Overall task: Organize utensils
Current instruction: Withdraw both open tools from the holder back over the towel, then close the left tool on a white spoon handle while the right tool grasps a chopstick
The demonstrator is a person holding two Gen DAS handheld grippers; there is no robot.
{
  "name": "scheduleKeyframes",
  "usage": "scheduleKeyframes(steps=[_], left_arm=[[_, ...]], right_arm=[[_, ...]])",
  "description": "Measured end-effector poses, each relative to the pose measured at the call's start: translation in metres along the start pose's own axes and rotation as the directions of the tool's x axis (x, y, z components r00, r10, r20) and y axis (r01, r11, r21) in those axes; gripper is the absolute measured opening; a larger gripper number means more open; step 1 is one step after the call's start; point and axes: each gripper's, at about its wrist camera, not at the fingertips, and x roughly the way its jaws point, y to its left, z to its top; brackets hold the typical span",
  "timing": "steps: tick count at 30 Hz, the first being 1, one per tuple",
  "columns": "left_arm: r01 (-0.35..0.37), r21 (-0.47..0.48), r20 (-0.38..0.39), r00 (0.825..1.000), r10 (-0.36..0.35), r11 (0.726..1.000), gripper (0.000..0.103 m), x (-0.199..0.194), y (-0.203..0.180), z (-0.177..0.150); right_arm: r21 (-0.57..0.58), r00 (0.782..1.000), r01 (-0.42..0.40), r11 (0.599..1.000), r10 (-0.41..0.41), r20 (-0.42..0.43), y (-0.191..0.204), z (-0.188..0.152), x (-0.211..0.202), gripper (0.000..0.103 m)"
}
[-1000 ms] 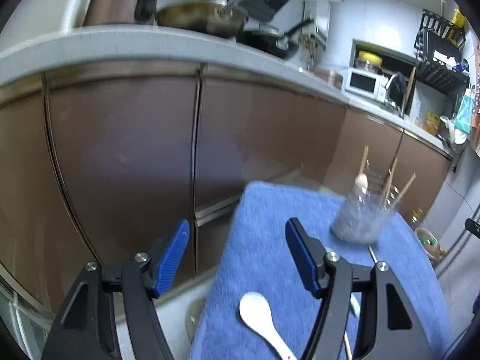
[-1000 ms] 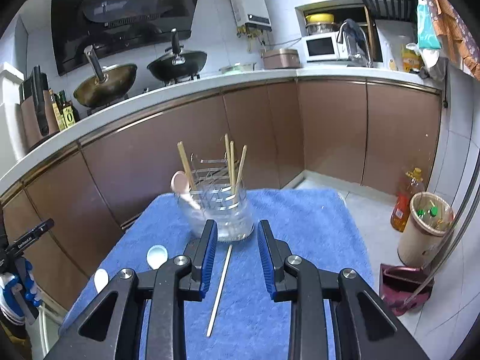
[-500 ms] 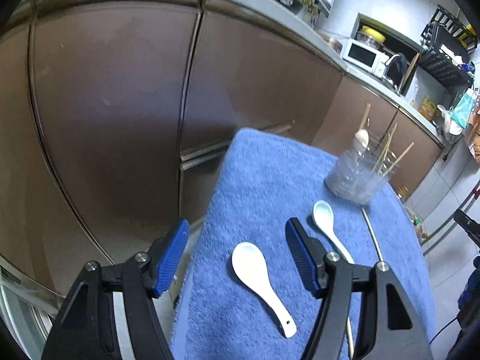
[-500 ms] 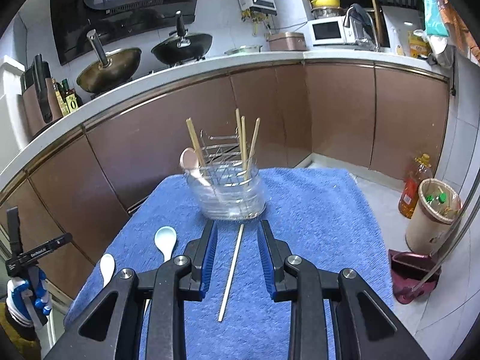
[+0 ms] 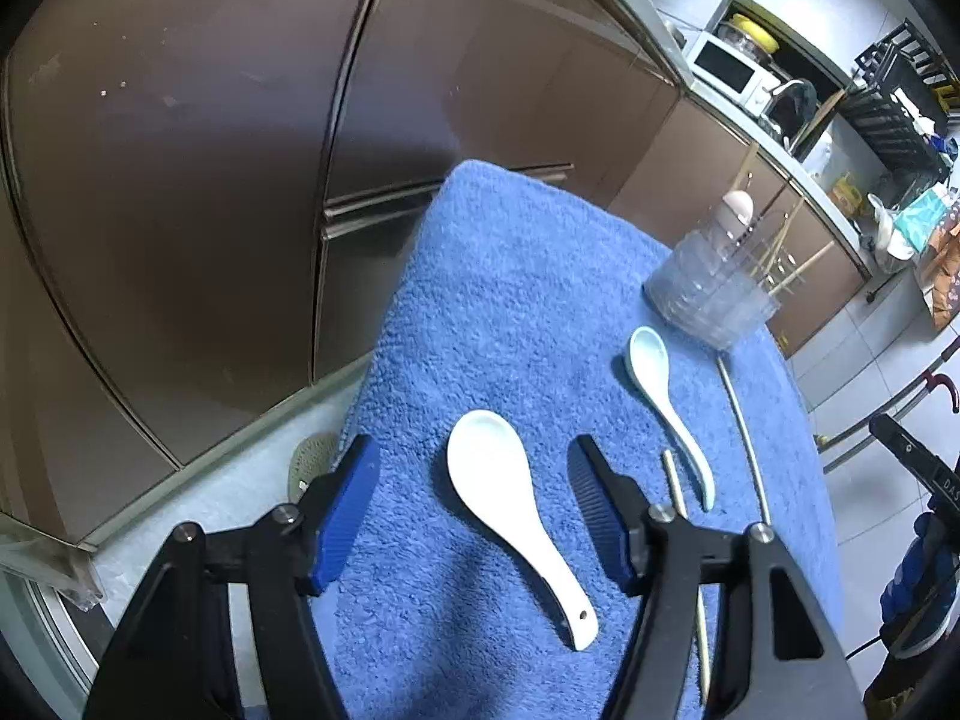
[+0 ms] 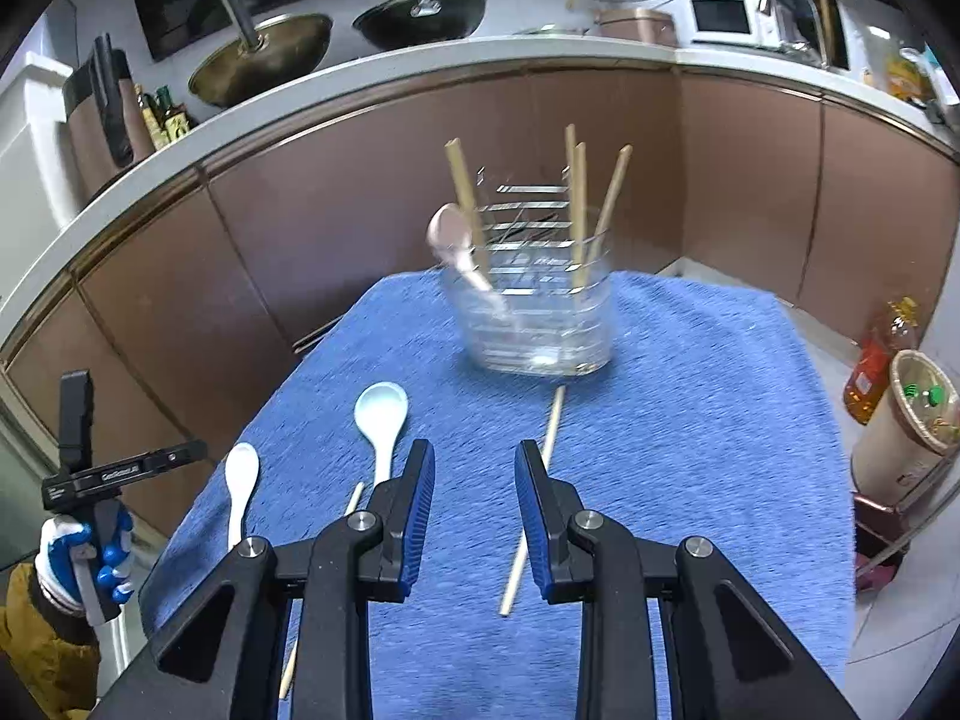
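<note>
The left gripper (image 5: 474,507) is being lowered over the white spoon (image 5: 513,513), its jaws being narrowed slightly. The right gripper (image 6: 474,516) is being brought closer to the chopstick (image 6: 534,498).

Home kitchen. Ahead of the right fingers: long pale counter (image 6: 336,90) over brown cabinet doors (image 6: 372,204), two woks (image 6: 264,60) on a stove under a dark hood. Oil bottles (image 6: 165,114) and a knife block (image 6: 102,114) far left on the counter. Microwave (image 6: 723,18) in a tiled niche to the upper right, dish rack (image 5: 894,102) on the wall past it. Right of the fingers, on the tiled floor: cooking-oil bottle (image 6: 873,366) and a waste bin (image 6: 906,420). Just ahead: small worktop under a blue towel (image 6: 690,396) with spoons, chopsticks and a clear utensil holder (image 6: 540,324).
</note>
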Motion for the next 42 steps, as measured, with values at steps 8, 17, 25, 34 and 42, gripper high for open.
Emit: scheduleKeyframes(steps=[8,17,25,34,42], left_arm=[[0.022,-0.021,-0.049,0.999,-0.023,1.0,0.057,0.017,0.006,0.002],[0.028,-0.026,-0.066,0.997,-0.029,0.999,0.055,0.027,0.008,0.0],[0.032,-0.006,-0.1,0.994,-0.033,0.999,0.041,0.04,0.004,0.003],[0.017,0.025,-0.147,0.989,-0.013,1.0,0.025,0.057,-0.002,0.008],[-0.006,0.058,-0.154,0.988,0.015,0.998,0.01,0.059,-0.008,0.007]], right_arm=[[0.019,0.978,-0.136,0.99,0.138,-0.157,0.025,-0.007,0.046,0.026],[-0.027,0.924,-0.224,0.974,0.203,-0.325,0.067,-0.02,0.104,0.026],[-0.06,0.883,-0.188,0.98,0.142,-0.446,0.083,-0.023,0.153,0.022],[-0.049,0.857,-0.12,0.991,0.079,-0.509,0.083,-0.013,0.182,0.012],[-0.148,0.852,-0.077,0.986,-0.012,-0.524,0.098,-0.013,0.187,0.011]])
